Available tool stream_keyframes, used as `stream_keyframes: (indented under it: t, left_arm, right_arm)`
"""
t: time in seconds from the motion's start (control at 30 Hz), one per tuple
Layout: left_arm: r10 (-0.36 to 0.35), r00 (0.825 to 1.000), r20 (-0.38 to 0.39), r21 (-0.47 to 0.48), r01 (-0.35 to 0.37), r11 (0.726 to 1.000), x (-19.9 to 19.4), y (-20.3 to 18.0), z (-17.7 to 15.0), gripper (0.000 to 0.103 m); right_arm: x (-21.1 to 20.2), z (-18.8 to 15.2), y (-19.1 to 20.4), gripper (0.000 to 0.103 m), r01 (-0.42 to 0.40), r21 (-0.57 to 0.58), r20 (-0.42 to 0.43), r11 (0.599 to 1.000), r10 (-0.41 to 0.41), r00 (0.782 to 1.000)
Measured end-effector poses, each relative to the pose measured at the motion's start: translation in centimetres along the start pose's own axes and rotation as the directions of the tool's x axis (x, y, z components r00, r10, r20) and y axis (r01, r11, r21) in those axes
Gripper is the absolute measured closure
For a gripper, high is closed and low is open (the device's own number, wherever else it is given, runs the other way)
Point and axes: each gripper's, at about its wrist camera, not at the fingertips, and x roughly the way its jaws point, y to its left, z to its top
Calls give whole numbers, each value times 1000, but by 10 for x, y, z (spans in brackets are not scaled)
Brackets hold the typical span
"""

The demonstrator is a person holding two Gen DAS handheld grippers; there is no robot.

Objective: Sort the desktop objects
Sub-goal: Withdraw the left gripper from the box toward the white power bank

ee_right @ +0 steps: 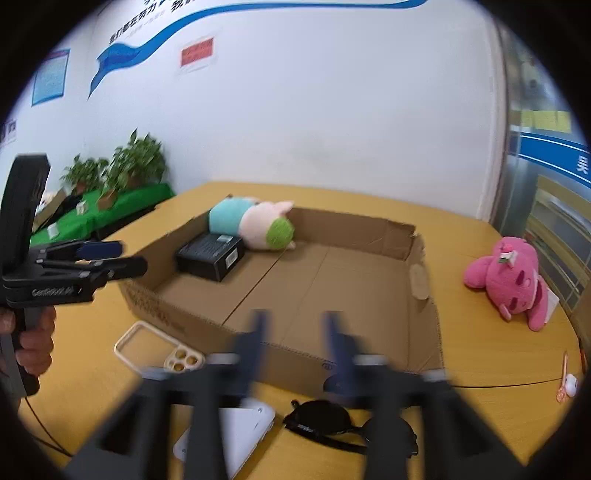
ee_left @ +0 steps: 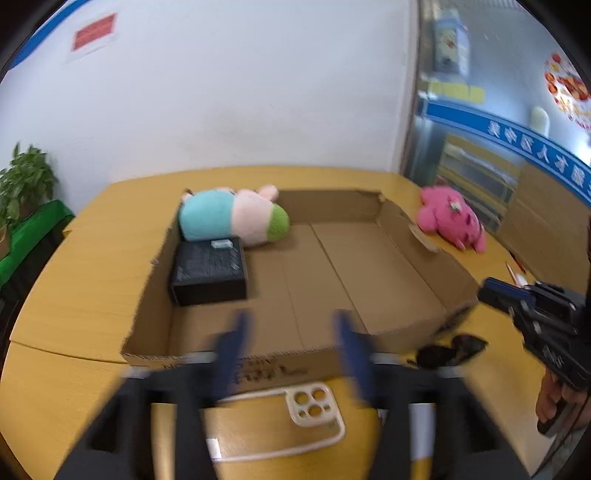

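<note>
Plain white wall (ee_left: 240,92) at back, carrying a blue wavy painted stripe (ee_right: 258,11), a small red-and-white notice sheet (ee_right: 197,51) and a blue framed poster (ee_right: 50,75). Leafy green potted plants (ee_right: 136,157) stand on a low side table under green cloth (ee_right: 122,201), left. Rounded yellow wood-grain table (ee_left: 92,240) fills the foreground. To the right is a glass partition with a blue band of white characters (ee_left: 498,129), with red round stickers (ee_left: 567,88) above it. Lighting even, blur throughout.

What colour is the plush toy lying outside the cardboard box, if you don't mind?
The plush toy is bright pink, clearest in the right wrist view.
</note>
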Motion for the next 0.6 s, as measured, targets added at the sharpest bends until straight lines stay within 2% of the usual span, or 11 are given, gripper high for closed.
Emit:
stream_keyframes:
  t: [0.03,0.1,0.13,0.17,0.2,0.23,0.33,0.5,0.6]
  left_arm:
    - [-10,1000,-28,4,10,1000,2,-3,-1,97]
    - [-9,999,-35,15,10,1000,1,-11,-5,97]
    - [-10,1000,-26,21,11,1000,-1,-14,-7,91]
    - [-12,1000,-17,21,13,1000,-2,-17,-7,81]
    - [-14,1000,-15,8,15,1000,-4,-18,-8,43]
    - [-19,1000,-8,-16,19,1000,-6,-18,-8,13]
    - [-62,996,67,-64,66,996,-17,-15,-11,12]
    - [-167,986,-8,-65,166,984,-10,-23,-21,12]
    - [-261,963,-64,-57,258,964,-5,-32,-33,12]
  right_arm:
    - [1,-1,1,100,-9,5,-11,1000,9,1000]
    - [-1,-3,2,100,-13,19,-3,1000,13,1000]
    - [-5,-3,3,90,-24,21,13,999,24,1000]
    - [-7,-2,3,60,-32,25,19,999,32,999]
    - [-8,-2,4,39,-36,29,19,999,35,999]
    - [-10,-3,4,14,-43,33,21,999,42,999]
    - [-15,-8,4,14,-78,43,34,996,76,996]
    - [-6,-24,2,14,-98,51,-44,994,100,994]
    - [-2,-37,-7,14,-137,113,-83,984,147,986]
